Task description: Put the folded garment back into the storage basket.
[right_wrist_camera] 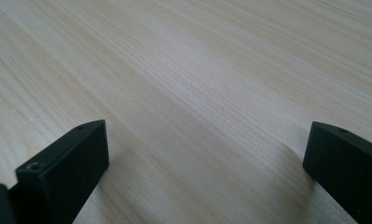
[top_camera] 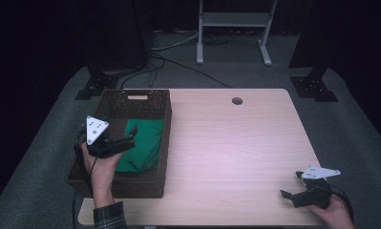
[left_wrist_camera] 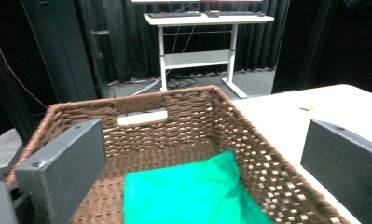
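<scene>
- The left gripper (top_camera: 131,135) is hovering over the brown woven basket (top_camera: 165,143), its jaws spread wide and gripping nothing.
- The green cloth (top_camera: 142,145) is lying inside the basket, below those jaws.
- The right gripper (top_camera: 291,191) is resting low over the tabletop (top_camera: 226,143), jaws spread, empty.

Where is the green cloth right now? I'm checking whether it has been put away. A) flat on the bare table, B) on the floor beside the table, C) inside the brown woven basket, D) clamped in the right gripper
C: the green cloth lies on the bottom of the basket, with the left gripper open above it and holding nothing.
</scene>
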{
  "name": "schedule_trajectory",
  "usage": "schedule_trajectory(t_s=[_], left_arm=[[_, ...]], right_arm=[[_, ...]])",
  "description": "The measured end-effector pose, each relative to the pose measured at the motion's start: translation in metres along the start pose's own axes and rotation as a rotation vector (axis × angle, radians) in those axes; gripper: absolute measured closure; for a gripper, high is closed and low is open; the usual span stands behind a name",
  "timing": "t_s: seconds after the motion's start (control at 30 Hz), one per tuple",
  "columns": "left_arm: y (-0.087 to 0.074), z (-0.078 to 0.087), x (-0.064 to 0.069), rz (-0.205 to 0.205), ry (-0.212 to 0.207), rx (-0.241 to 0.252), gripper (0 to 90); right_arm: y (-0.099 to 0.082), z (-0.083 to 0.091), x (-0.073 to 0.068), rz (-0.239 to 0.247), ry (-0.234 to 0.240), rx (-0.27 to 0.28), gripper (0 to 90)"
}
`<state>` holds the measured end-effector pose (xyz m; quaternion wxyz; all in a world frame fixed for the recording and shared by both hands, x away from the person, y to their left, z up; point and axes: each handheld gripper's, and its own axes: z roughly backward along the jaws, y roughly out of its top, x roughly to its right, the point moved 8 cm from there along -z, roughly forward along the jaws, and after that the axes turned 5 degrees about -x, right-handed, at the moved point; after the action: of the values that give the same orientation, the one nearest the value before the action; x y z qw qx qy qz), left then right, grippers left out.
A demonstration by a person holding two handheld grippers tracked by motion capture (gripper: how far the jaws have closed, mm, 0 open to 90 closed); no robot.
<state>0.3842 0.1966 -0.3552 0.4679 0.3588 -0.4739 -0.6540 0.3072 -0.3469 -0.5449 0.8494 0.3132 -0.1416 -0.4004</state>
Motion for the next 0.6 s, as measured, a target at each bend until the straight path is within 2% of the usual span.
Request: schedule_trajectory(t_s=[0.2,0.6], left_arm=[[0.011,0.000,0.035,-0.022,-0.032,0.004,0.0],[0.015,-0.012,0.113,-0.009,-0.156,0.034,0.0]], right_arm=[[0.000,0.000,0.000,-0.001,-0.001,0.000,0.0],[0.000,0.000,0.000,-0.001,-0.001,0.000,0.0]])
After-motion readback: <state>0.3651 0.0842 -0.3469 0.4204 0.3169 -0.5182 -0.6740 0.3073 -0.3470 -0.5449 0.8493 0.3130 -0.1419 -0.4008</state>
